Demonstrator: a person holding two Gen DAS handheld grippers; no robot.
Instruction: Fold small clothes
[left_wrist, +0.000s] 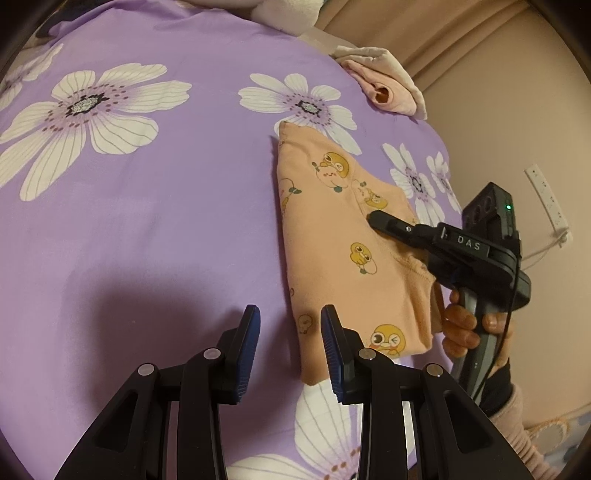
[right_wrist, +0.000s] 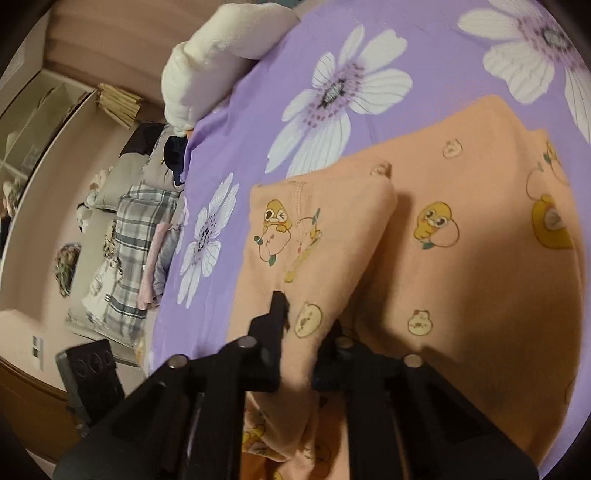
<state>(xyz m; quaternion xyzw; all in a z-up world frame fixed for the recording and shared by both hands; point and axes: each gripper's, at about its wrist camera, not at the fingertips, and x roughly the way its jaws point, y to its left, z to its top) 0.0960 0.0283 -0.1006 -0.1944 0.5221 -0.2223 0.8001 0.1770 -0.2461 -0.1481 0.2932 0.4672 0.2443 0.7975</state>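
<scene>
A small orange garment with yellow duck prints (left_wrist: 332, 236) lies partly folded on the purple flowered bed sheet (left_wrist: 155, 206). My left gripper (left_wrist: 290, 332) is open and empty, hovering just left of the garment's near edge. My right gripper (left_wrist: 373, 218) reaches over the garment from the right. In the right wrist view the right gripper (right_wrist: 310, 321) is shut on a raised fold of the orange garment (right_wrist: 325, 236), which drapes between its fingers (right_wrist: 277, 306). The rest of the garment (right_wrist: 480, 266) lies flat on the sheet (right_wrist: 280, 66).
A folded pink and cream garment (left_wrist: 384, 81) lies at the far right of the bed. A white plush pillow (right_wrist: 218, 55) sits at the bed's edge. Plaid and other clothes (right_wrist: 129, 251) are piled beside the bed. A wall (left_wrist: 509, 122) stands at right.
</scene>
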